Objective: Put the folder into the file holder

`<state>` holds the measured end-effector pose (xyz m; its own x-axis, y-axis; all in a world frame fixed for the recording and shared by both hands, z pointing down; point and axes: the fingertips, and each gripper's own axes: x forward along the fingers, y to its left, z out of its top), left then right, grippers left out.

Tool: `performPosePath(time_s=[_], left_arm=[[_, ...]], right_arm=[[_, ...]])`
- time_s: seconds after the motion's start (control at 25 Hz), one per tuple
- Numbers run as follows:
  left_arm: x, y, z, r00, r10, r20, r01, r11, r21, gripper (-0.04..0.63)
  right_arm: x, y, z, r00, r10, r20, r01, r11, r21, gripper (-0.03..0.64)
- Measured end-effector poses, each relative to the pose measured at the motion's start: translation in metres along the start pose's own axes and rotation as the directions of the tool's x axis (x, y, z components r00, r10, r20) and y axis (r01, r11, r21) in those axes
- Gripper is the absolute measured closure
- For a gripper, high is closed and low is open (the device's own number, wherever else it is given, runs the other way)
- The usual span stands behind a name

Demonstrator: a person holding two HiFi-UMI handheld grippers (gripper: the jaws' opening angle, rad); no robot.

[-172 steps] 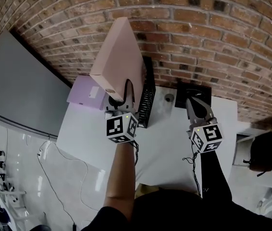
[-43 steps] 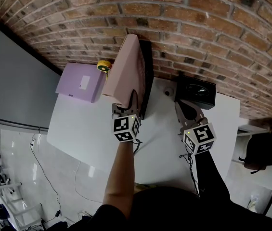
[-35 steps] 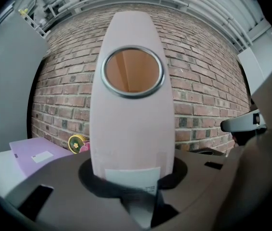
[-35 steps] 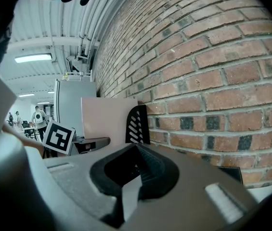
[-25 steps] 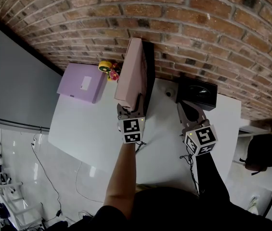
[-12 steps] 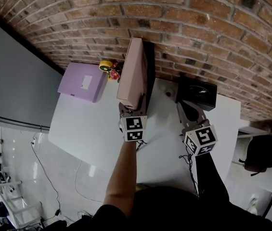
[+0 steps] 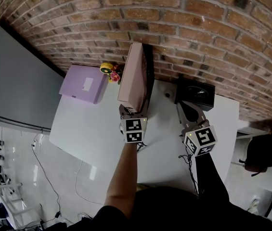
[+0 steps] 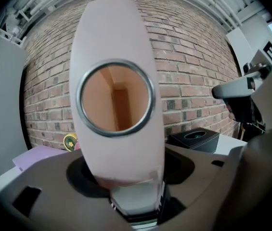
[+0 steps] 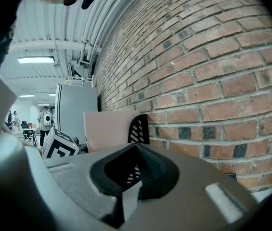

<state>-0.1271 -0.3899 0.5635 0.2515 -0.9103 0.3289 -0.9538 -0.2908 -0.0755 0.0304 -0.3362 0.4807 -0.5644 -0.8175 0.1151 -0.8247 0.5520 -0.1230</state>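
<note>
Pink folder (image 7: 135,73) is standing upright on its edge inside the black file holder (image 7: 148,71), which is sitting against the brick wall at the back of the white worktop (image 7: 92,129). I'm seeing the folder's ringed spine facing me at the holder's front. How deep it is seated I cannot tell.

My left hand-held gripper (image 7: 133,110) is sitting right at the holder's front, low on that spine. Its jaws have just been opening and are standing wide apart. The spine is between them, but the pads are not looking pressed on it.

My right hand-held gripper (image 7: 183,107) is hovering to the right of the holder, jaws together on nothing.

A purple folder (image 7: 83,84) is lying flat to the left of the holder. A small yellow and pink thing (image 7: 110,70) is sitting between the two. A black box (image 7: 196,93) is sitting to the holder's right.

I'm judging the placing as done and the release as nearly done. What is remaining is backing the left hand-held gripper away from the holder without dragging the folder out.
</note>
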Motion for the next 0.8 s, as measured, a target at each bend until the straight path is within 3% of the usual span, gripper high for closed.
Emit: performPosePath(time_s=[0.8], left_arm=[[-0.059,-0.001,-0.002,1.000,-0.003,-0.006,0.003,1.000,0.015,0.319]], right_arm=[[-0.041,0.036,0.034,0.997,0.011,0.076,-0.008,0.999,-0.047,0.617]])
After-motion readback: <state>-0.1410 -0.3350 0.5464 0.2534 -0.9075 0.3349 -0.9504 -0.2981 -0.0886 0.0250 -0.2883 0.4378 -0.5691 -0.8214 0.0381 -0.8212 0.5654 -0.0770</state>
